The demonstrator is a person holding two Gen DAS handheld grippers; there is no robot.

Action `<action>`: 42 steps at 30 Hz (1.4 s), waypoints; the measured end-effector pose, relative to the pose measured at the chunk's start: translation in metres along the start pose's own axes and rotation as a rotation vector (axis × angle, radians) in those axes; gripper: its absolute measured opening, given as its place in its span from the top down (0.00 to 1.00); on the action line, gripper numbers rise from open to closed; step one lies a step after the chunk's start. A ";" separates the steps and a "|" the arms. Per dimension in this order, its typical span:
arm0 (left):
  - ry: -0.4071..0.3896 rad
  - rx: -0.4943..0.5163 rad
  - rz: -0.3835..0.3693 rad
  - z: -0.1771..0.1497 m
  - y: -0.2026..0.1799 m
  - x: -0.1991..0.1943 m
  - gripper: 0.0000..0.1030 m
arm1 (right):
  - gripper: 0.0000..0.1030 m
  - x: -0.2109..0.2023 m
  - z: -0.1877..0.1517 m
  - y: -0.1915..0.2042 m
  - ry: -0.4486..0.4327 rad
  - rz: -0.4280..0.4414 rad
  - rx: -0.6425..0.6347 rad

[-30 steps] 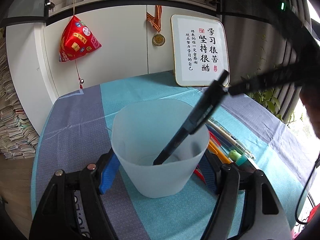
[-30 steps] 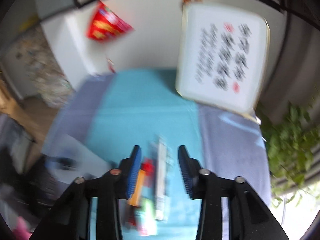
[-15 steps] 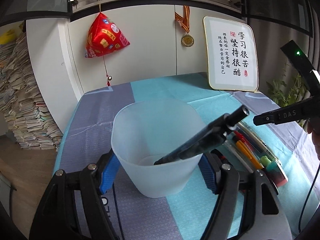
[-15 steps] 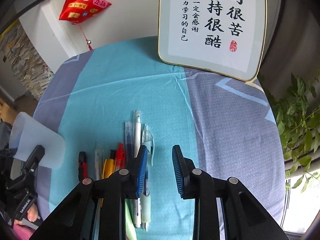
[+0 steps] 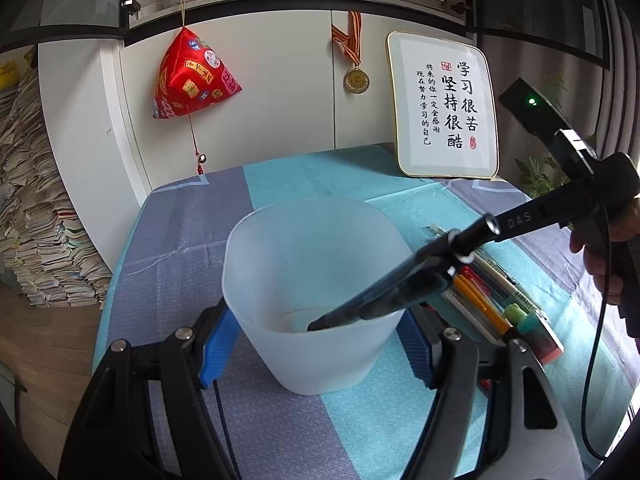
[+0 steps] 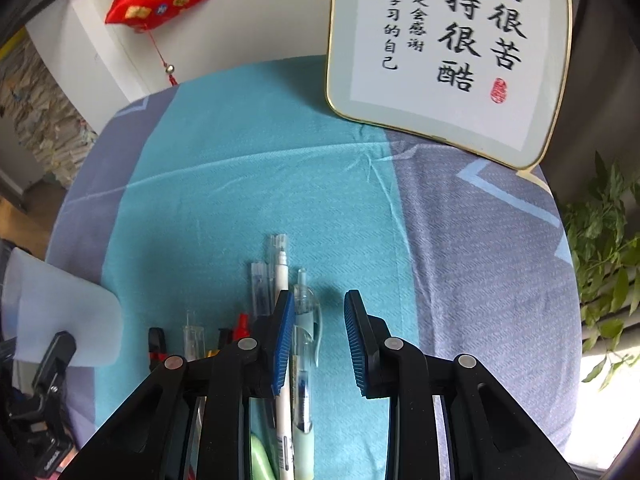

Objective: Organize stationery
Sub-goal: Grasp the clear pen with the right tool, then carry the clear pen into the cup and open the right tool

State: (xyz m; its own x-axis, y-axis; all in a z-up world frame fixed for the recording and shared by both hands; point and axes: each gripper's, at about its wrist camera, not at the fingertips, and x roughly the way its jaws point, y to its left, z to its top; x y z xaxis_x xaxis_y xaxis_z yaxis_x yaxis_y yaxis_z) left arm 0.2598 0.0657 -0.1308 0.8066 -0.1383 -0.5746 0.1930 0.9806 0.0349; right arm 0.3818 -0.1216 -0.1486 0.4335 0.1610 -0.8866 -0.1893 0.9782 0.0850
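Note:
A translucent white cup [image 5: 320, 264] stands on the blue-and-grey tablecloth, and my left gripper [image 5: 318, 344] is shut on its lower sides. A black pen [image 5: 400, 292] leans in the cup, its top resting over the right rim. The cup [image 6: 60, 308] also shows at the left edge of the right wrist view. My right gripper [image 6: 320, 296] hangs open, pointing down over a row of pens [image 5: 480, 292] on the cloth. A clear pale-green pen [image 6: 304, 332] lies between its pads, close to the left one, and a white pen [image 6: 280, 276] lies just left of it.
A framed calligraphy board [image 6: 448, 52] leans at the back of the table, with a red pouch [image 5: 192, 76] and a medal [image 5: 357, 78] hanging on the cabinet. A green plant [image 6: 600, 240] stands beyond the right edge. Erasers [image 5: 532, 328] lie beside the pens. Papers [image 5: 36, 220] are stacked left.
The black pen has tipped from steep to a low lean over the cup's right rim. My right gripper has come away from it and sunk over the row of pens.

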 end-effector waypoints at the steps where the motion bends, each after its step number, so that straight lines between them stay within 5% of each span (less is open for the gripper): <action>1: 0.000 0.000 0.000 0.000 0.000 0.000 0.32 | 0.73 0.003 0.001 0.001 0.008 -0.003 -0.001; 4: -0.001 0.001 0.001 0.000 -0.001 0.000 0.32 | 0.74 0.007 0.004 0.005 0.016 -0.024 -0.007; 5: 0.000 0.000 0.001 -0.001 -0.001 0.000 0.32 | 0.85 0.007 0.004 0.007 0.014 -0.037 -0.013; 9: 0.001 -0.002 -0.012 -0.001 -0.002 -0.001 0.32 | 0.85 0.001 0.001 0.010 0.012 -0.028 -0.025; 18: -0.002 0.027 -0.074 -0.003 -0.012 -0.003 0.32 | 0.85 -0.096 -0.017 0.000 -0.198 0.018 -0.012; 28: -0.004 0.029 -0.073 -0.002 -0.013 -0.002 0.32 | 0.85 -0.161 -0.015 0.032 -0.380 0.082 -0.065; 42: -0.005 0.031 -0.073 -0.002 -0.013 -0.002 0.32 | 0.85 -0.204 -0.002 0.095 -0.488 0.198 -0.210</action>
State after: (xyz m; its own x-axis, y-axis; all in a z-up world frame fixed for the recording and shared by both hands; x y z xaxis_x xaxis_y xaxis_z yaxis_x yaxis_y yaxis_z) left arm 0.2545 0.0535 -0.1314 0.7927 -0.2097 -0.5725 0.2680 0.9633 0.0182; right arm 0.2740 -0.0617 0.0397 0.7197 0.4295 -0.5455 -0.4578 0.8843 0.0921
